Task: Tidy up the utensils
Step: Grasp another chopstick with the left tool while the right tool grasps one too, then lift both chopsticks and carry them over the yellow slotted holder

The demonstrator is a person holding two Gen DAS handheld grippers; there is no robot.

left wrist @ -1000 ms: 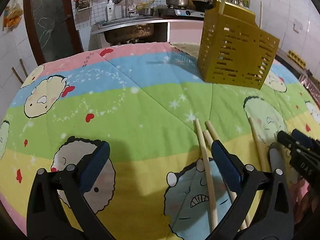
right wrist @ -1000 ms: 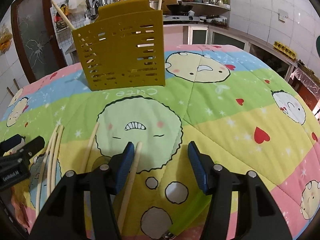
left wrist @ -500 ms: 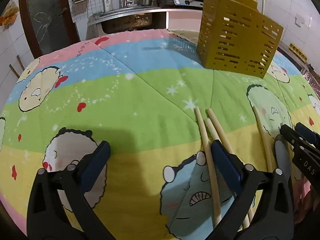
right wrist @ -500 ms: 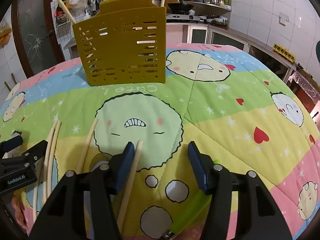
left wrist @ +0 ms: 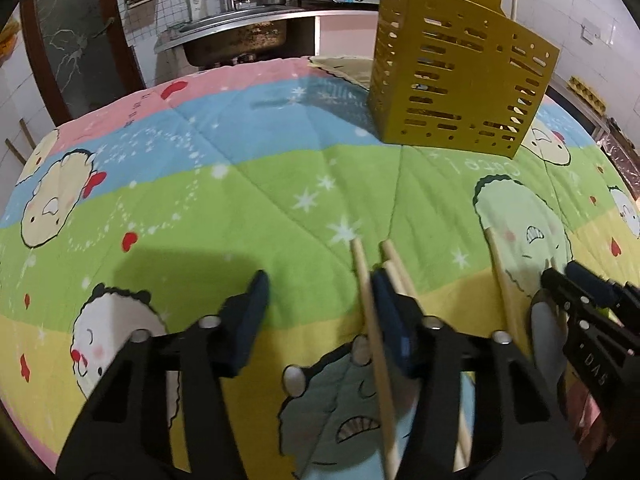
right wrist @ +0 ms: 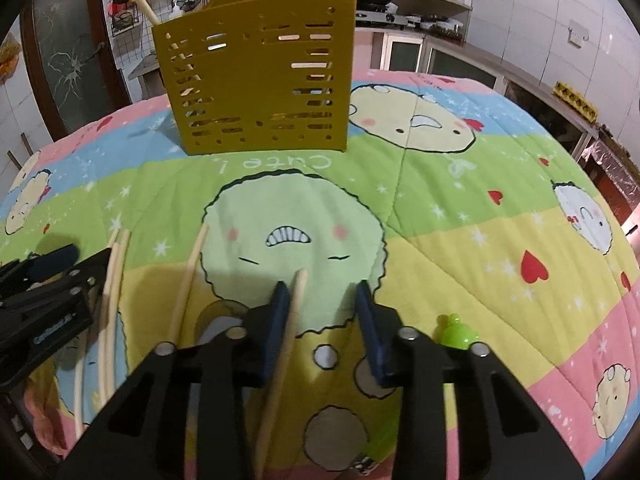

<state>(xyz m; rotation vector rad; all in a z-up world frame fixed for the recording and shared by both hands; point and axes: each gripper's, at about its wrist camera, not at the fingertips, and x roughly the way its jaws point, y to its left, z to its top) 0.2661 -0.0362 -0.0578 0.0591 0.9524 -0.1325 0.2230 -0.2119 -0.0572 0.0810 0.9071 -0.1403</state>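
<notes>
A yellow slotted utensil holder (left wrist: 460, 80) stands at the back of the quilt; it also shows in the right wrist view (right wrist: 260, 76), with two chopsticks in it. Several wooden chopsticks lie loose on the quilt. My left gripper (left wrist: 320, 304) is open low over the quilt; one chopstick (left wrist: 374, 344) lies just inside its right finger (left wrist: 390, 320), others under it. My right gripper (right wrist: 322, 312) is open, and a chopstick (right wrist: 286, 340) lies between its fingers, next to the left finger (right wrist: 272, 320). Another chopstick (right wrist: 188, 280) lies to its left.
A colourful cartoon quilt (left wrist: 240, 200) covers the table. A green-handled utensil (right wrist: 456, 332) lies right of my right gripper. A grey spoon-like utensil (left wrist: 548, 332) lies beside the right gripper in the left view. A sink counter (left wrist: 240, 28) and shelves stand behind.
My left gripper's fingers have closed in from wide open to a narrower gap and moved down by the chopsticks. My right gripper has narrowed a little around its chopstick.
</notes>
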